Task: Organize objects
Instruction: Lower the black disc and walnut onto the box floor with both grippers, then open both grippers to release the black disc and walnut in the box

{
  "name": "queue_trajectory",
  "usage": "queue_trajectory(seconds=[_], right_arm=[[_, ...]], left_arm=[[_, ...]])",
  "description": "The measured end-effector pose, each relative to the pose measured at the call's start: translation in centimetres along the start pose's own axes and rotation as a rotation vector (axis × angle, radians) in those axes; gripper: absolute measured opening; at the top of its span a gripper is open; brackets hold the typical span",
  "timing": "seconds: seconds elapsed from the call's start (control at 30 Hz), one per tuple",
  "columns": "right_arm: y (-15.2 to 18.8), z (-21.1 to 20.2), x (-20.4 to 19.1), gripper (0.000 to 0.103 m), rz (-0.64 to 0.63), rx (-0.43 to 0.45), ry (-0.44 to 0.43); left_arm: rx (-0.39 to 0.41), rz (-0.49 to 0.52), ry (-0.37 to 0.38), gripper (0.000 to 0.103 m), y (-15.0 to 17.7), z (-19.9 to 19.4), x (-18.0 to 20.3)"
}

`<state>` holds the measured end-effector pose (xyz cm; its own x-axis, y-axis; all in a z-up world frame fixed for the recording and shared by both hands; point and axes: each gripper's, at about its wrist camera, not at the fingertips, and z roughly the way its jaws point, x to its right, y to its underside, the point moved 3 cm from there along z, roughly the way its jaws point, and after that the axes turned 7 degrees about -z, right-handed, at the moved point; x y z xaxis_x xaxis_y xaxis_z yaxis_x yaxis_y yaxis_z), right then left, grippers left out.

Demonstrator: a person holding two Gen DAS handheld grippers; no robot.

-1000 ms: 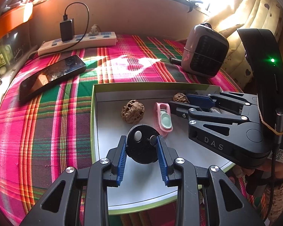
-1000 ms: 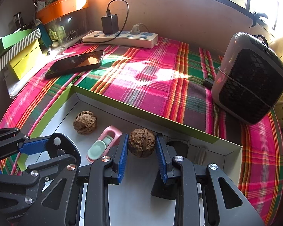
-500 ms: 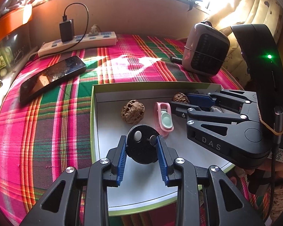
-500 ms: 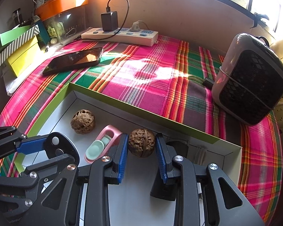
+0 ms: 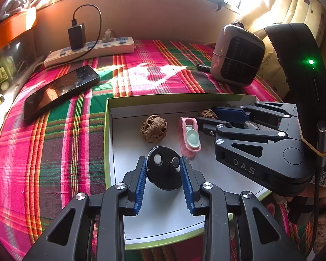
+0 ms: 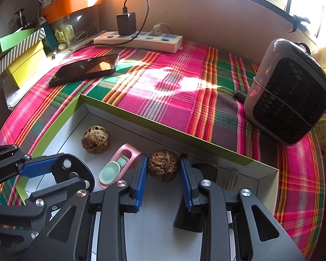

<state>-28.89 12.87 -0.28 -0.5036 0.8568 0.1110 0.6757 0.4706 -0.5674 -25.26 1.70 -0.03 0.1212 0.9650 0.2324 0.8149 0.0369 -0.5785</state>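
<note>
Left gripper (image 5: 164, 170) clamps the black disc (image 5: 164, 171) near the tray's (image 5: 107, 130) left wall. Right gripper (image 6: 163, 175) clamps a walnut (image 6: 163, 168) near the far wall.

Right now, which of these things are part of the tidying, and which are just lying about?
Part of the job:
- green-rimmed box
- black disc in the left gripper
- walnut in the right gripper
- second walnut
- pink and mint item

Lying about:
- phone
- power strip with charger
- small heater
- plaid cloth
</note>
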Motion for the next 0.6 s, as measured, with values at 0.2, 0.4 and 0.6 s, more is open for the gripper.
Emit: queue_trajectory(seconds=[0.2,0.4,0.6], right_arm=[[-0.03,-0.05,0.01,0.03,0.002,0.0,0.004],[0.01,-0.14,0.02,0.034,0.004,0.001,0.005],[0.07,-0.26,0.06,0.041,0.008,0.005,0.006]], left_arm=[[-0.001,0.0,0.0,0.029,-0.02,0.01,0.02],[-0.002,0.001,0.0,0.029,-0.02,-0.02,0.04],[-0.002,0.001,0.0,0.029,0.01,-0.03,0.07]])
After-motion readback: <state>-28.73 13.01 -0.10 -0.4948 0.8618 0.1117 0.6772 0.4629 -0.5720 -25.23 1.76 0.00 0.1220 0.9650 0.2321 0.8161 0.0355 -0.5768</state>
